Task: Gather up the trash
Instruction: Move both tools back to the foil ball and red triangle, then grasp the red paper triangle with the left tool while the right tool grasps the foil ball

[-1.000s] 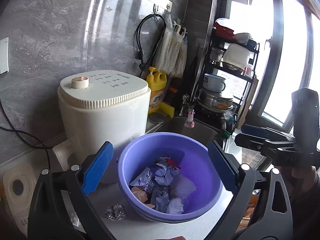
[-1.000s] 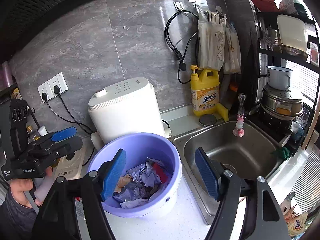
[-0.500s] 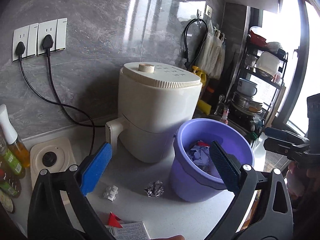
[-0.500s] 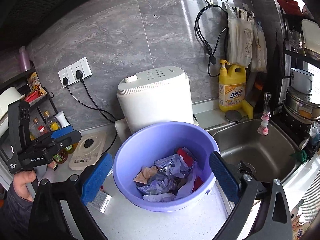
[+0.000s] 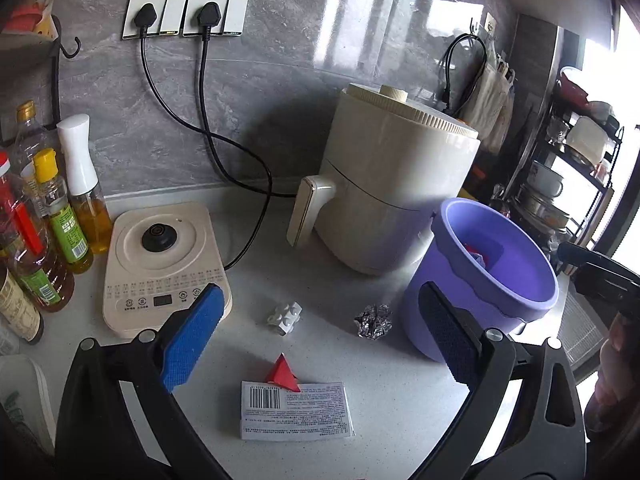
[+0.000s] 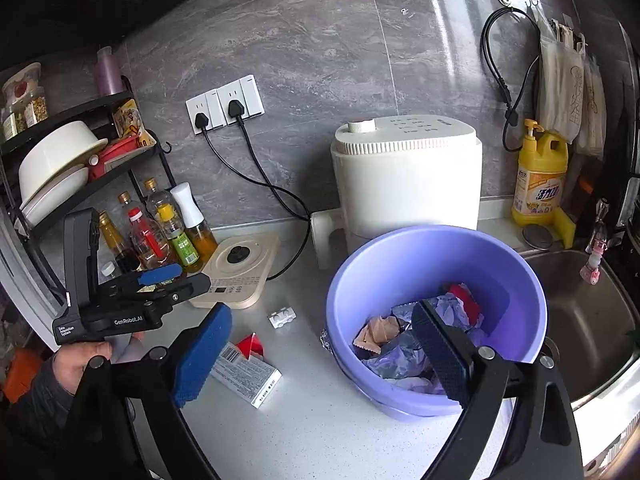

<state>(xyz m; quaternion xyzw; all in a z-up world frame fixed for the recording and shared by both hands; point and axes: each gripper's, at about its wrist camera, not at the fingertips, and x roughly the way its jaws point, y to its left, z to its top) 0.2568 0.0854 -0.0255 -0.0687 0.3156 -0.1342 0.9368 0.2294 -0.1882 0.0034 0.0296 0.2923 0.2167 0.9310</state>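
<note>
A purple bucket (image 5: pixel 500 280) (image 6: pixel 400 264) holding crumpled paper and wrappers (image 6: pixel 404 340) stands on the white counter. Loose trash lies left of it: a foil ball (image 5: pixel 373 321), a small white crumpled piece (image 5: pixel 285 316) (image 6: pixel 282 317), a red paper triangle (image 5: pixel 282 372) (image 6: pixel 251 346) and a flat white box with a barcode (image 5: pixel 296 410) (image 6: pixel 244 374). My left gripper (image 5: pixel 316 340) is open and empty above the counter, with the trash between its fingers in view. My right gripper (image 6: pixel 320 360) is open and empty, near the bucket's left rim.
A cream air fryer (image 5: pixel 396 196) stands behind the bucket. A cream kettle base (image 5: pixel 160 264) and several oil and sauce bottles (image 5: pixel 48 216) are at left. Cords run from wall sockets (image 5: pixel 188 8). A sink (image 6: pixel 580 320) lies right of the bucket, with yellow detergent (image 6: pixel 540 180) behind.
My left gripper has swung left, away from above the bucket, and now looks at the loose trash on the counter. My right gripper has also shifted left. Both stay open.
</note>
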